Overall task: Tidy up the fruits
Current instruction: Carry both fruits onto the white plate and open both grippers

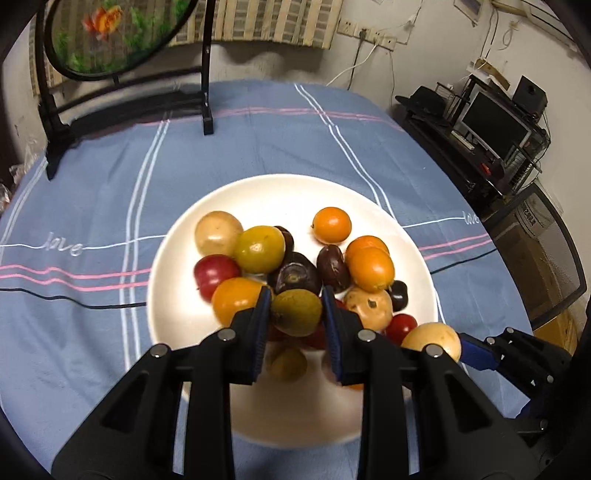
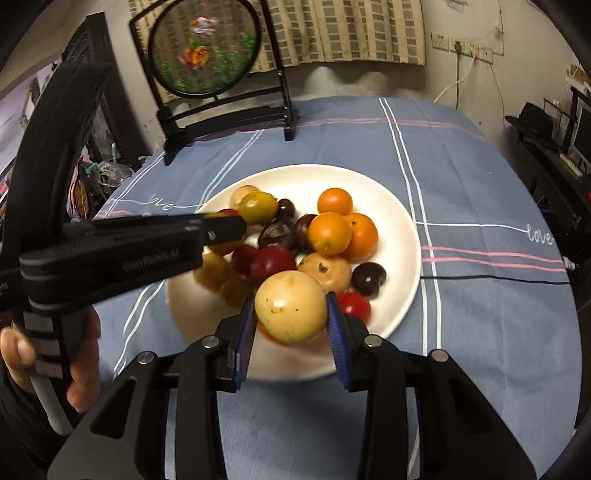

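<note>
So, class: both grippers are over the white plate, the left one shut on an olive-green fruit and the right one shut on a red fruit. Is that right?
Not quite. The right gripper holds a pale yellow fruit, as the right wrist view shows. The left gripper does hold the olive-green fruit over the white plate.

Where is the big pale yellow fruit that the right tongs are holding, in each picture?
Left wrist view: the pale yellow fruit sits low on the right, at the white plate's near-right edge, beside the right tongs' blue fingertip.
Right wrist view: it sits just below the middle, between the blue pads of the right tongs.
Shared landmark: the round goldfish screen at the table's far end.
</note>
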